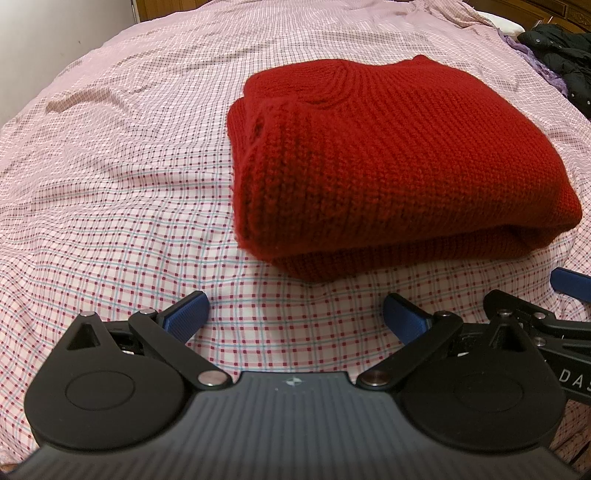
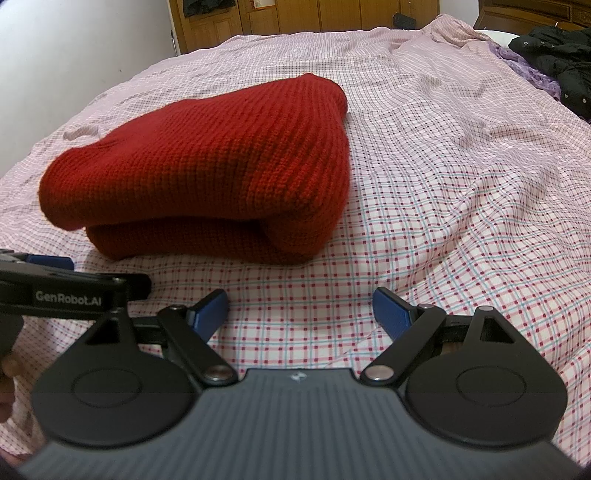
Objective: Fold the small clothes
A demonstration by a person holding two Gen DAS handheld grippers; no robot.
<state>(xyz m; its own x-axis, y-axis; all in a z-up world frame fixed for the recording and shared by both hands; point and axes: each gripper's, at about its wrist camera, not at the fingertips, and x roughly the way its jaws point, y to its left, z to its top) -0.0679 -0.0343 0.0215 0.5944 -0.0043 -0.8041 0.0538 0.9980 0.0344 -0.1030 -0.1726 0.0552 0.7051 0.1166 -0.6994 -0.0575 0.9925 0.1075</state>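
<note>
A red knitted sweater (image 1: 388,158) lies folded in a thick stack on the checked bedsheet (image 1: 110,177). In the right wrist view the sweater (image 2: 207,173) sits ahead and to the left. My left gripper (image 1: 295,314) is open and empty, just short of the sweater's near edge. My right gripper (image 2: 299,310) is open and empty, a little back from the sweater's near right corner. The right gripper's body also shows at the right edge of the left wrist view (image 1: 546,325). The left gripper's body shows at the left of the right wrist view (image 2: 70,291).
The pink checked sheet (image 2: 461,166) covers the whole bed and is wrinkled. A black jacket (image 2: 561,62) and purple cloth (image 2: 532,74) lie at the far right. A white pillow (image 1: 506,20) is at the back. Wooden furniture (image 2: 258,18) stands behind the bed.
</note>
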